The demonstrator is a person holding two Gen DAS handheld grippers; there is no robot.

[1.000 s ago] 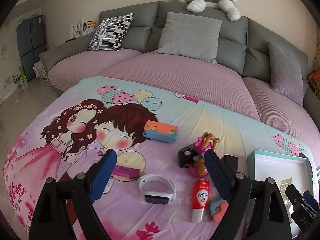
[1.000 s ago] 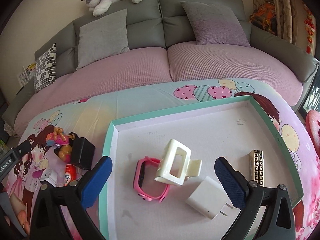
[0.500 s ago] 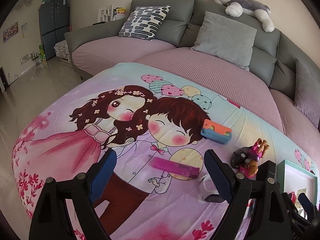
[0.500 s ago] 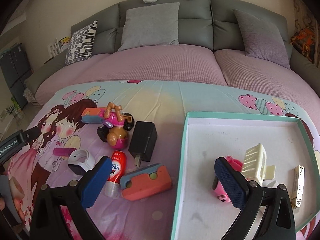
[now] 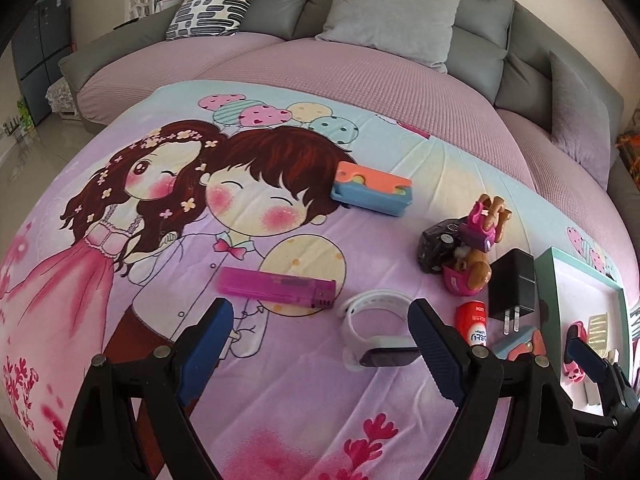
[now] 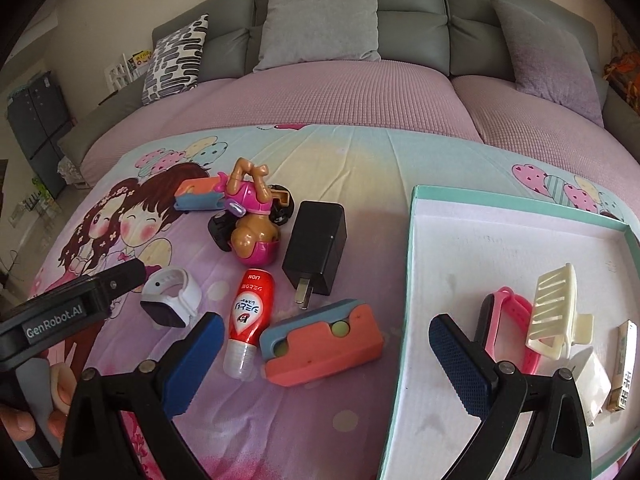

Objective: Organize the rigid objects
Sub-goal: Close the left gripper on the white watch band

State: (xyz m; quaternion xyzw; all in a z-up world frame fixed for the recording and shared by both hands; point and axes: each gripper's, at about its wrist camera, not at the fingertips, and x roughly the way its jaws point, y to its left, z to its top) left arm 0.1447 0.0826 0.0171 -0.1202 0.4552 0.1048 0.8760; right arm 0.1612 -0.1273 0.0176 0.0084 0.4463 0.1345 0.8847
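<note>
My left gripper (image 5: 320,320) is open over the cartoon-print cloth (image 5: 160,320), just short of a purple lighter (image 5: 276,286). A white watch (image 5: 376,328) lies by its right finger. My right gripper (image 6: 326,334) is open too, its jaws wide on either side of an orange-and-blue block (image 6: 320,352) without touching it. Around it lie a red bottle (image 6: 248,316), a black charger (image 6: 316,248), a toy dog (image 6: 252,216) and the white watch (image 6: 172,300). The teal-rimmed tray (image 6: 412,280) holds a pink watch (image 6: 508,320), a cream hair clip (image 6: 556,312), a white charger (image 6: 592,384) and a gold patterned piece (image 6: 624,364).
A second orange-and-blue block (image 5: 372,188) lies further back on the cloth. Behind the table runs a grey sofa with a pink cover (image 5: 360,76) and cushions. A finger of my left gripper (image 6: 128,274) reaches in at the left of the right wrist view, with a person's hand (image 6: 24,420) below it.
My right gripper swung left from over the tray to the loose things on the cloth. My left gripper moved left and came down toward the purple lighter.
</note>
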